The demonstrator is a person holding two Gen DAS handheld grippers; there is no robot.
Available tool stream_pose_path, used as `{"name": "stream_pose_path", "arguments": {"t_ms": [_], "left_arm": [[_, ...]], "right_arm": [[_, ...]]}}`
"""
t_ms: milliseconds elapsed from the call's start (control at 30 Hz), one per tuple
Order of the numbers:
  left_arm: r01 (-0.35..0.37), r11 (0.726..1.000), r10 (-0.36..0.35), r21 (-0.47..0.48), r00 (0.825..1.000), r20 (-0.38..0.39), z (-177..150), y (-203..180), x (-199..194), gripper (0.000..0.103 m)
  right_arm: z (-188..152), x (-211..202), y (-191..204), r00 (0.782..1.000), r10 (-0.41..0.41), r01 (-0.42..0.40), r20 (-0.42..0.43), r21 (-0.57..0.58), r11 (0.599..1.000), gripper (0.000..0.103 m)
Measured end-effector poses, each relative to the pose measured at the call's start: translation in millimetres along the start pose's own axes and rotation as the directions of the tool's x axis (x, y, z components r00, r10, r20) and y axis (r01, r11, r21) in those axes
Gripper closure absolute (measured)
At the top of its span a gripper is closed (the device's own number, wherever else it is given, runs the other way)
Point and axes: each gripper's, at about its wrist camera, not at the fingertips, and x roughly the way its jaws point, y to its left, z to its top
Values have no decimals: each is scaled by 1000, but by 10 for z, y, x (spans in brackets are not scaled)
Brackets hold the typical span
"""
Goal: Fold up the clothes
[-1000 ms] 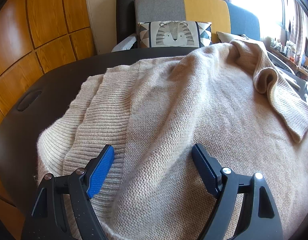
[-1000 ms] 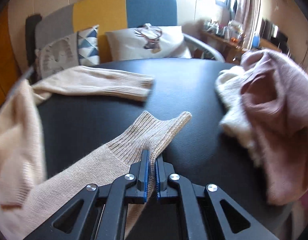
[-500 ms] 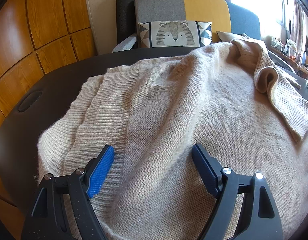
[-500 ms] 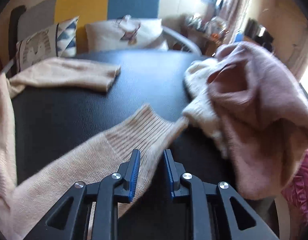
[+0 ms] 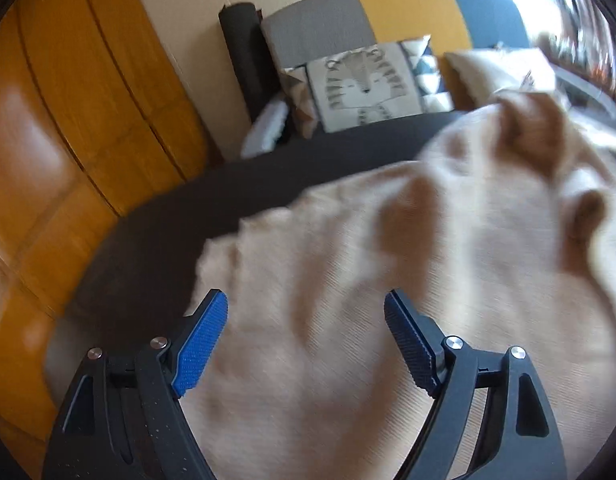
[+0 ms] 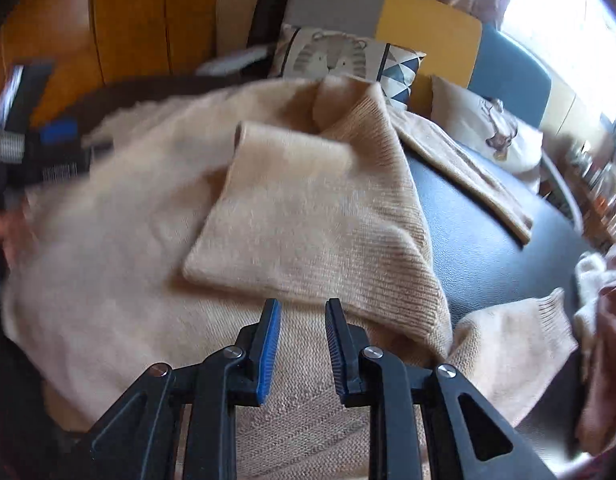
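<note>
With our left gripper [image 5: 305,332] gaping wide and right gripper [image 6: 301,330] narrowly parted, both holding nothing, we are risking snagging the beige sweater [image 6: 291,208] and dragging its folded flap loose.

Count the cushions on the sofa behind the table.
2. A tiger-print cushion leans against the grey and yellow sofa back; a cream deer-print cushion sits to its right by the blue section. Others may be hidden behind the sweater.

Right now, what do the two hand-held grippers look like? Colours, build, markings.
Both match. The left hand-held gripper has black plastic linkage arms with triangular cutouts, silver pivot screws and two fingers faced with blue knurled pads. The right hand-held gripper has the same black frame, silver screws and blue pads. No cables or labels visible.
</note>
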Motion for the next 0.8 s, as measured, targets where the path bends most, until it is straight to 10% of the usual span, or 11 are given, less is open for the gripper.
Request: {"name": "stream_pose_path", "arguments": {"t_ms": [267, 533, 800], "left_arm": [[-121, 984, 128, 127, 991, -48, -9, 22, 450, 18], [-81, 992, 68, -96, 989, -132, -178, 208, 283, 19], [-25, 933, -41, -358, 983, -177, -433, 363, 68, 19]], "right_arm": [[-199, 213, -176, 998, -54, 54, -13, 30, 998, 79], [22, 378, -512, 996, -92, 93, -12, 72, 993, 75], [359, 621, -755, 993, -116, 118, -36, 38, 992, 74]]}}
